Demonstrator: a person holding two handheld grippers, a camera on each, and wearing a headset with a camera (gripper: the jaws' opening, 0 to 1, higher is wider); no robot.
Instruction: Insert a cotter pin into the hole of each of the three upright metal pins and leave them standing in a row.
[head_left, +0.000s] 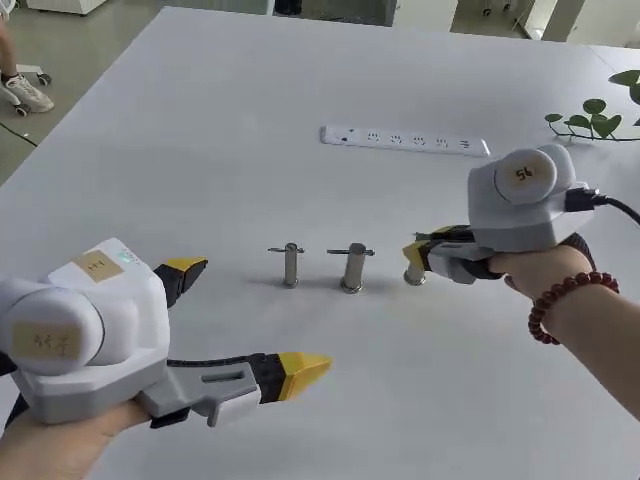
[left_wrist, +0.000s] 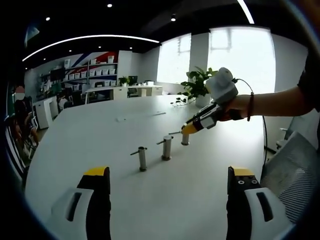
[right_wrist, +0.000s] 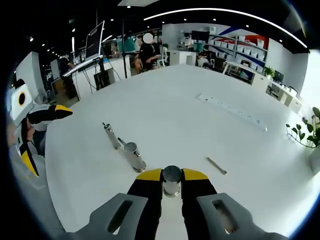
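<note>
My right gripper (right_wrist: 172, 174) is pressed together on the third metal pin (right_wrist: 172, 187), its yellow tips pinching the pin just under the head while it stands upright on the white counter (head_left: 300, 420). A loose cotter pin (right_wrist: 216, 165) lies flat on the counter just beyond that gripper, apart from it. In line with the held pin stand the middle metal pin (head_left: 353, 268) and the end metal pin (head_left: 291, 265), both upright, each with a thin cross-piece through its top. The three make a row well in from the counter's edges. My left gripper (head_left: 245, 317) hovers off the row's other end, its jaws spread wide and holding nothing, pointing along the row. Toward the far edge a white power strip (head_left: 405, 139) lies flat, and a plant (head_left: 600, 115) leans in at the counter's right edge.
</note>
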